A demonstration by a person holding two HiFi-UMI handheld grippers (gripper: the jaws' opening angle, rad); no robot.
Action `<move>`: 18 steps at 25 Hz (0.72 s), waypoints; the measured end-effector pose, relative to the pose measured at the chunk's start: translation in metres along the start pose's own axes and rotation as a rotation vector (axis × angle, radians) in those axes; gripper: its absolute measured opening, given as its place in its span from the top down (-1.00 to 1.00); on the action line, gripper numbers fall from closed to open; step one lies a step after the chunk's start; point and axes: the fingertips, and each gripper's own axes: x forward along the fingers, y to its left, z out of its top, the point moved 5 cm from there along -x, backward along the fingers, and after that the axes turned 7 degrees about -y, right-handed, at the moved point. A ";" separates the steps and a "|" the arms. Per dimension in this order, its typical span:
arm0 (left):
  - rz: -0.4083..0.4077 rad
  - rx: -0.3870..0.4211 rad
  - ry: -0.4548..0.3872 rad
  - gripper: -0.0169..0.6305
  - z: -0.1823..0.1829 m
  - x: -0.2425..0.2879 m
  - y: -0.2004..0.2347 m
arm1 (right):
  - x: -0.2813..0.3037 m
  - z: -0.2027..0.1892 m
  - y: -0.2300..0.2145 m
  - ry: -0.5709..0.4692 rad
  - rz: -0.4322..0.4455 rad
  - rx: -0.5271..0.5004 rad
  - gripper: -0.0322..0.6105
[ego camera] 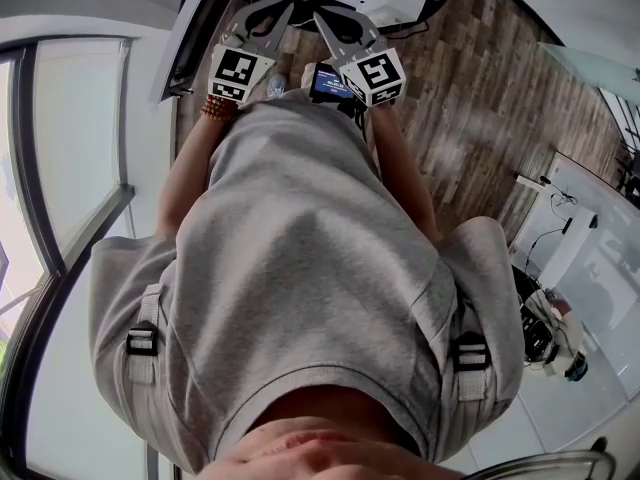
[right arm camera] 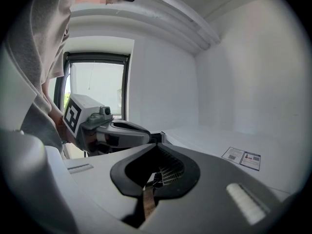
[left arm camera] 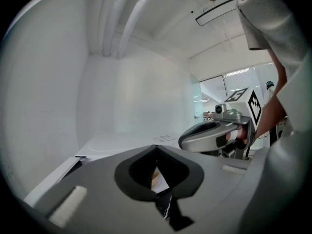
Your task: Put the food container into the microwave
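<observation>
Neither the food container nor the microwave can be made out in any view. In the head view both grippers are held close to the person's grey-shirted body, pointing away toward a white surface (ego camera: 205, 18). My left gripper (ego camera: 287, 11) is shut with nothing between its jaws, and its tips (left arm camera: 156, 148) meet in its own view. My right gripper (ego camera: 320, 18) is shut and empty too, with its tips (right arm camera: 157, 145) closed. Each gripper view shows the other gripper beside it: the right gripper (left arm camera: 219, 134) and the left gripper (right arm camera: 109, 130).
A wood-pattern floor (ego camera: 480, 98) lies to the right. Glass panels with dark frames (ego camera: 60, 168) stand at the left, and white furniture with cables (ego camera: 560, 228) at the right. White walls, a ceiling and a window (right arm camera: 95, 87) fill the gripper views. Labels (right arm camera: 242, 157) lie on a white ledge.
</observation>
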 end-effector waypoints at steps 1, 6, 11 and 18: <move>0.003 -0.001 0.000 0.94 0.000 0.000 0.001 | 0.001 0.000 0.000 0.001 0.004 -0.001 0.86; 0.018 -0.005 0.001 0.94 -0.001 -0.002 0.004 | 0.004 0.001 -0.001 -0.001 0.012 -0.001 0.86; 0.021 -0.008 0.007 0.94 -0.005 -0.003 0.004 | 0.006 -0.001 -0.001 -0.004 0.023 0.002 0.86; 0.024 -0.010 0.012 0.95 -0.005 -0.003 0.001 | 0.002 -0.001 -0.001 -0.006 0.024 0.003 0.86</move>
